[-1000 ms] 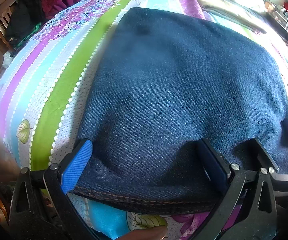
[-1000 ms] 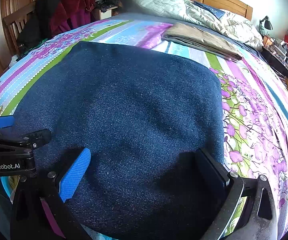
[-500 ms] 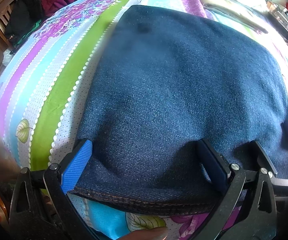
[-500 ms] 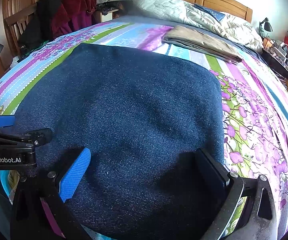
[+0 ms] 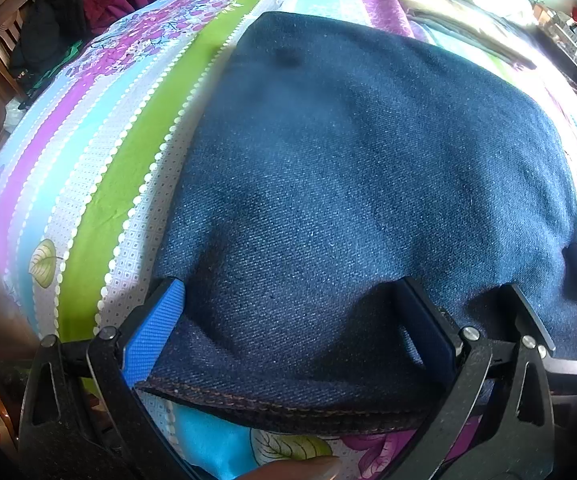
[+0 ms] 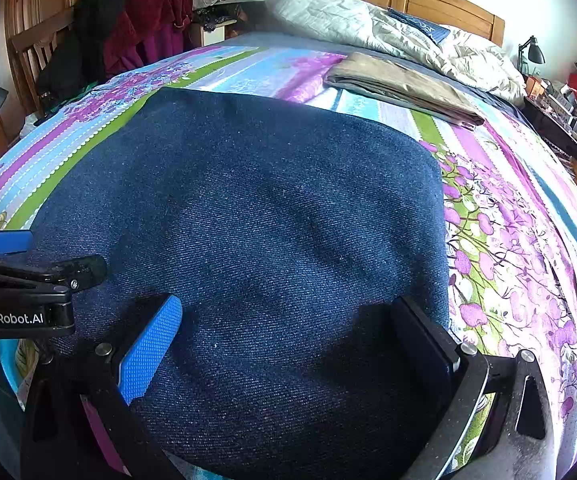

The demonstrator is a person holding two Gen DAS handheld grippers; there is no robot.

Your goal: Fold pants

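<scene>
On the bed (image 6: 528, 240), both grippers, left gripper (image 5: 288, 332) and right gripper (image 6: 288, 340), gape wide over folded jeans (image 6: 248, 220); seemingly smoothing, next another fold.

dark blue denim pants (image 6: 248, 240), floral striped bedsheet (image 6: 528, 260)

Only one text can be read: "GenRobot.AI", in white letters on the black body of the left gripper (image 6: 6, 258), which comes into the right wrist view from the left edge. A blue item lying on the quilt (image 6: 419, 26) near the headboard has a pale print, but it is too small to read. In the left wrist view there is no readable text, label or number
</scene>
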